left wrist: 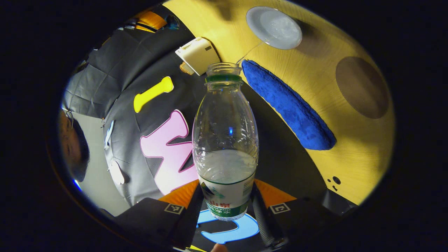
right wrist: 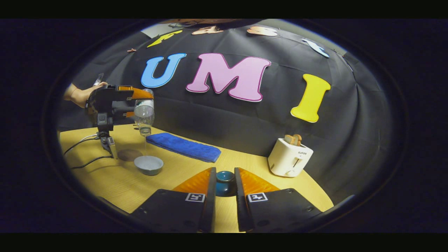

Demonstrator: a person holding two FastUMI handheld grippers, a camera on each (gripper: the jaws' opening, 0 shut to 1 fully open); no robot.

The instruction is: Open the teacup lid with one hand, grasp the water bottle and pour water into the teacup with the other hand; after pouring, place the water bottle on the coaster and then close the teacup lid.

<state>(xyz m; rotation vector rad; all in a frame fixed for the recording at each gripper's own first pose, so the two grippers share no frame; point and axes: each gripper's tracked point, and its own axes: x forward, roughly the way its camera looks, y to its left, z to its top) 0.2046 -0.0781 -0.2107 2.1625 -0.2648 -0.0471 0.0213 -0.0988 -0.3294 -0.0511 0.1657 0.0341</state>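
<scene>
My left gripper (left wrist: pixel 226 201) is shut on the lower body of a clear, uncapped water bottle (left wrist: pixel 225 140) that is about half full. In the right gripper view that gripper (right wrist: pixel 117 101), held by a hand, tips the bottle (right wrist: pixel 144 117) mouth down over the pale teacup (right wrist: pixel 148 164), and a thin stream of water falls into it. The open teacup (left wrist: pixel 274 27) also lies beyond the bottle's mouth. A round brown coaster (right wrist: pixel 128 154) (left wrist: pixel 362 87) sits just beside the cup. Low over the table's near side, my right gripper (right wrist: pixel 224 175) is shut on the teal teacup lid (right wrist: pixel 225 184).
A folded blue towel (right wrist: pixel 183 147) (left wrist: pixel 287 105) lies behind the cup on the yellow wooden table (right wrist: pixel 182 175). A white toaster (right wrist: pixel 289 157) (left wrist: pixel 197 55) with bread stands at the right. Black cables (right wrist: pixel 84 154) trail across the table's left edge.
</scene>
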